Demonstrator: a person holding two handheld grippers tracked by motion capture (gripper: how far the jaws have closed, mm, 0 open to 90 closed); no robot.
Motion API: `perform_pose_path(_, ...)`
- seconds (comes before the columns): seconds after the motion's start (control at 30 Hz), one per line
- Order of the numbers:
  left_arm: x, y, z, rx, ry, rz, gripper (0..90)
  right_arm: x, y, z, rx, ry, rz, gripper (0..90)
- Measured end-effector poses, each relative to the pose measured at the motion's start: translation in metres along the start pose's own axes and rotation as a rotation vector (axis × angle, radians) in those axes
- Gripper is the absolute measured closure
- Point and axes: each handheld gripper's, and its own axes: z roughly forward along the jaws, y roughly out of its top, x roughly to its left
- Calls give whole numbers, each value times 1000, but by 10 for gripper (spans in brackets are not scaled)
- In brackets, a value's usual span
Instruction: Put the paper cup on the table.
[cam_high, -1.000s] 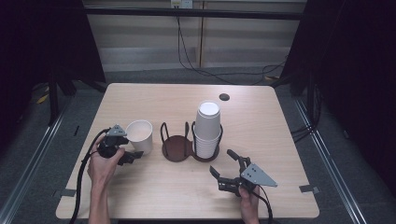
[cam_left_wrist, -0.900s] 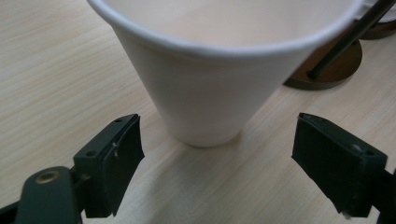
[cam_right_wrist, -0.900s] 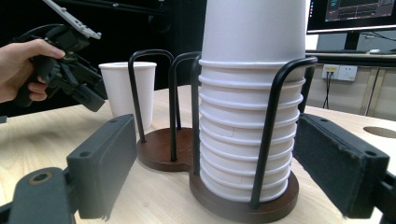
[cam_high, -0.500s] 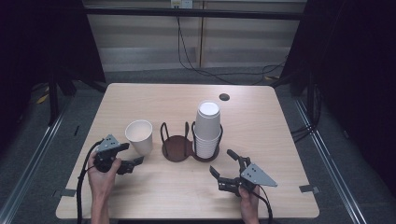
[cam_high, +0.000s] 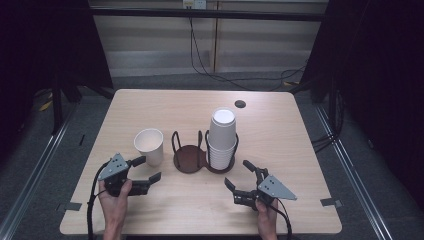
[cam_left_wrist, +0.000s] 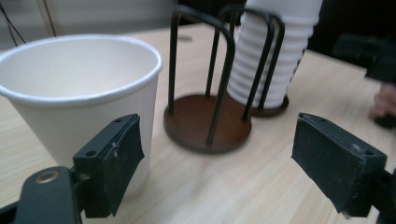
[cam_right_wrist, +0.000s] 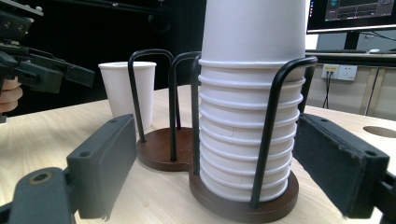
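1 cup (cam_high: 149, 145) stands loose on the desk (cam_high: 310, 150) at the holder's (cam_high: 190, 159) 9 o'clock, stack (cam_high: 221, 137) still racked, both left gripper (cam_high: 145, 170) and right gripper (cam_high: 241, 176) jaws spread, holding nothing, so most work remains.

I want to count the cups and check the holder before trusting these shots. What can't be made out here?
- Stack of cups: top cut off by the upper edge in both gripper views; the count stays uncertain.
- Single cup: its base is hidden behind the left gripper's jaw.
- Dark spot on the table: too small to identify in the high view.
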Motion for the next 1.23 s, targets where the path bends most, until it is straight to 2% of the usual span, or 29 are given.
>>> perform_pose_path(0.1, -8, -3, 0, -23, 21, 10, 157, 0, 0, 0, 1, 0, 0, 134)
perform_pose_path(0.13, -10, -4, 0, -38, 5, 9, 156, 0, 0, 0, 1, 0, 0, 134)
perform_pose_path(0.2, -15, -8, 1, -40, 16, 25, 157, 0, 0, 0, 0, 0, 0, 134)
perform_pose_path(0.27, -20, -12, 3, -85, -5, -5, 157, 0, 0, 0, 0, 0, 0, 134)
perform_pose_path(0.3, -22, -14, 3, -105, -9, -7, 157, 0, 0, 0, -1, 0, -1, 134)
perform_pose_path(0.33, -25, -17, 5, -147, -29, -18, 158, 0, 0, 0, -1, 0, 0, 134)
perform_pose_path(0.37, -26, -18, 6, -137, -41, -18, 160, 0, 0, 0, 0, 0, 0, 134)
perform_pose_path(0.4, -29, -19, 9, -111, -30, 6, 160, 0, 0, 0, 0, 0, 0, 134)
perform_pose_path(0.43, -32, -19, 11, -109, -13, 28, 159, 0, 0, 0, -2, -1, 0, 134)
perform_pose_path(0.47, -32, -19, 11, -109, -13, 28, 159, 0, 0, 0, -2, -1, 0, 134)
perform_pose_path(0.5, -36, -20, 15, -118, -41, 27, 159, 0, 0, 0, -2, -2, 0, 134)
perform_pose_path(0.57, -43, -20, 19, -110, -34, 55, 159, 0, 0, 0, -2, -2, 0, 134)
perform_pose_path(0.63, -50, -20, 24, -124, -51, 75, 159, 0, 0, 0, -2, -4, 0, 134)
perform_pose_path(0.67, -54, -21, 27, -123, -46, 90, 159, 0, 0, 0, -2, -4, 0, 134)
perform_pose_path(0.87, -62, -37, 31, -183, 8, 80, 158, 0, 0, -1, -4, -3, 1, 133)
perform_pose_path(0.9, -63, -38, 29, -192, 9, 97, 157, 0, 0, -1, -3, -2, 0, 133)
perform_pose_path(0.93, -65, -39, 28, -214, 20, 103, 159, 0, 0, -1, -3, -2, 0, 133)
perform_pose_path(1.0, -67, -42, 24, -267, 24, 142, 157, 0, 0, 0, -2, -2, 0, 133)
perform_pose_path(1.07, -66, -44, 21, -295, 4, 147, 157, 0, 0, 0, -1, -2, 1, 134)
perform_pose_path(1.1, -66, -44, 21, -300, -5, 130, 154, 0, 0, 0, -2, -3, 0, 133)
perform_pose_path(1.13, -65, -44, 21, -293, 2, 133, 153, 0, 0, 0, 0, -4, 0, 133)
perform_pose_path(1.17, -66, -44, 23, -285, -8, 108, 153, 0, 0, 0, 2, -7, 0, 134)
perform_pose_path(1.23, -64, -43, 22, -283, -2, 128, 154, 0, 0, 0, 1, -12, 0, 134)
